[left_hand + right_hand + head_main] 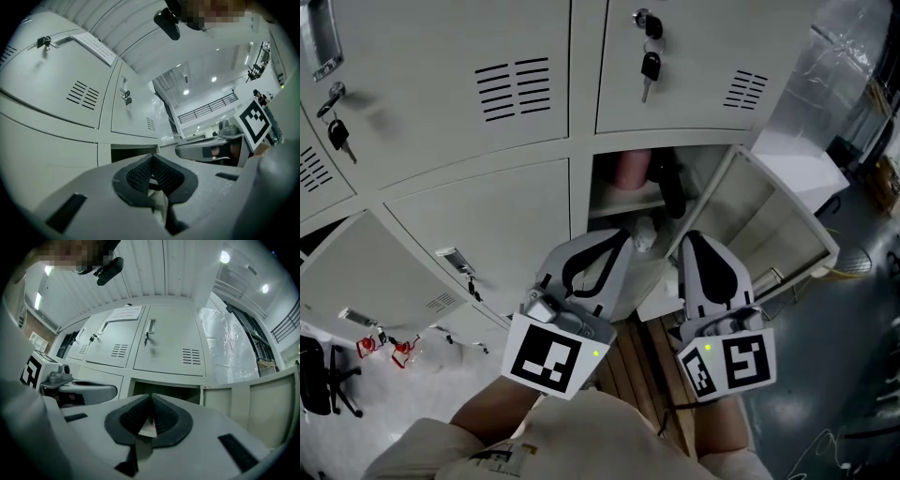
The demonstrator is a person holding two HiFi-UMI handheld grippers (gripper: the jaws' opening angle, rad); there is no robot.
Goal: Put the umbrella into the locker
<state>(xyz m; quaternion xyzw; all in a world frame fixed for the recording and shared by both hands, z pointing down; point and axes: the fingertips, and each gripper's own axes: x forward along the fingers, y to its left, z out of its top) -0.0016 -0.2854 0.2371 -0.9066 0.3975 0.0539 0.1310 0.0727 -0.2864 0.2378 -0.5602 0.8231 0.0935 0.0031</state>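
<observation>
the dark long thing that i think is the umbrella (668,190) is inside the open locker (705,173). it stands almost straight up, leaning a little, with its top end higher than the shelf. a pink thing (630,169) sits on that shelf just beside it. the locker door (769,220) hangs wide open to the right.

lower down, at the front of the locker, there is a small white thing (644,236). i cannot tell what it is.

both grippers are just outside the opening and point in. the left gripper (625,236) has its fingers (136,176) shut, tips touching, with nothing gripped that i can see. the right gripper (689,237) is the same, with its fingers (125,417) closed tip to tip and empty. only a bit of white shows through the small gap behind each pair of tips.

the umbrella is straight ahead of the right gripper and a bit deeper in, so the right one is nearer to it. the left one is off to the side, closer to the white thing.

i think the umbrella is already where it should be. the next job may be to pull both grippers back and push the door shut, and the right one is nearer the door.
</observation>
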